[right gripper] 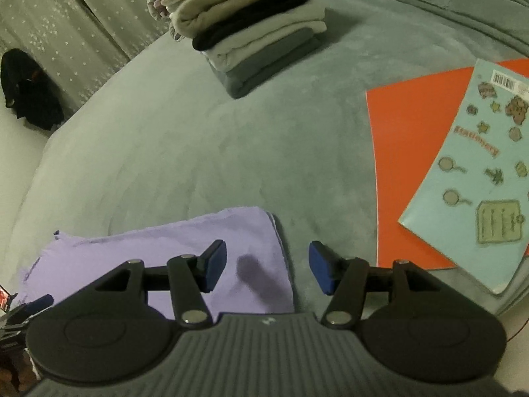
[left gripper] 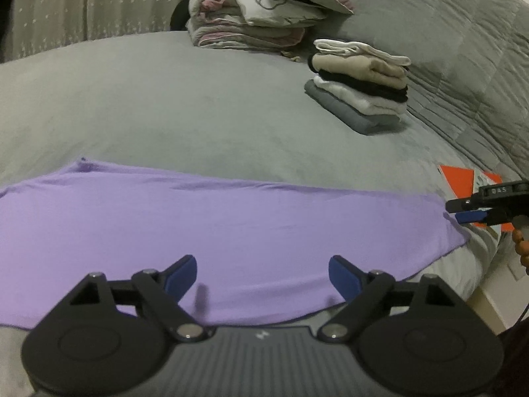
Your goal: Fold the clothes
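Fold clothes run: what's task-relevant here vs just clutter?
Job:
purple garment
stack of folded clothes
left gripper, open
right gripper, open

Lying about:
orange folder
stationery booklet
bedding pile

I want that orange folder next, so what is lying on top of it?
A pale blue stationery booklet lies tilted across the orange folder, hiding its right part. Whether anything sits beneath the booklet cannot be seen.

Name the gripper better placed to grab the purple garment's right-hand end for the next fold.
Right, probably. The right gripper, open, straddles that end's edge of the purple garment; the left gripper, also open, hovers nearer mid-cloth.
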{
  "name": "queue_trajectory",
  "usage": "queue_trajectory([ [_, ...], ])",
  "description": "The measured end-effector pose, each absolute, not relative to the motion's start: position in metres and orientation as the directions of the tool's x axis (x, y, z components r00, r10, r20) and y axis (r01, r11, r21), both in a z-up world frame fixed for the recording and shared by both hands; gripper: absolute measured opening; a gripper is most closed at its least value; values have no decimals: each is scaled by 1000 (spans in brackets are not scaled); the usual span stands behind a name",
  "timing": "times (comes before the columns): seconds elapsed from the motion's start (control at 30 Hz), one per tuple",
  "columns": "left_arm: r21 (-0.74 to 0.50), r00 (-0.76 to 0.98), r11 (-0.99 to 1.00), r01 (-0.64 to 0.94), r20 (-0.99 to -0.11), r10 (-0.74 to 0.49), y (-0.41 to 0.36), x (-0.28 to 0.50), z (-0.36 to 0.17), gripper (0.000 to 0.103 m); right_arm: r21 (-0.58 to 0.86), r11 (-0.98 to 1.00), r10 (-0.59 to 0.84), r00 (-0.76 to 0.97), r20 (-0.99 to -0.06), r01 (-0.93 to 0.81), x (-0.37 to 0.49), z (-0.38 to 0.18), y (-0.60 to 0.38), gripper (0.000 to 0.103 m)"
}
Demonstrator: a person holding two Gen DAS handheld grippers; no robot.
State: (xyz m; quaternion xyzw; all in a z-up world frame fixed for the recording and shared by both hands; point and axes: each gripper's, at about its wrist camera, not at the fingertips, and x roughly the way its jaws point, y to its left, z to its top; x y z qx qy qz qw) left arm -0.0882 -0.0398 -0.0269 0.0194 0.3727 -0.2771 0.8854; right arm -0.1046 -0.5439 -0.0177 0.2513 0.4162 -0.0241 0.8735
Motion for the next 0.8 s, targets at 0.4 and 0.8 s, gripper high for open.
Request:
queue_trajectory([
  [0.4, -292, 493, 783, 549, -644, -585, -59, -83, -28, 88, 448, 880, 245, 657, -713, 158, -96, -13, -516, 8],
  [0.8, -645, 395, 618, 450, -477, -785, -45, -55, -36, 86, 618, 786, 488, 635, -599, -21, -68, 12, -464, 8],
])
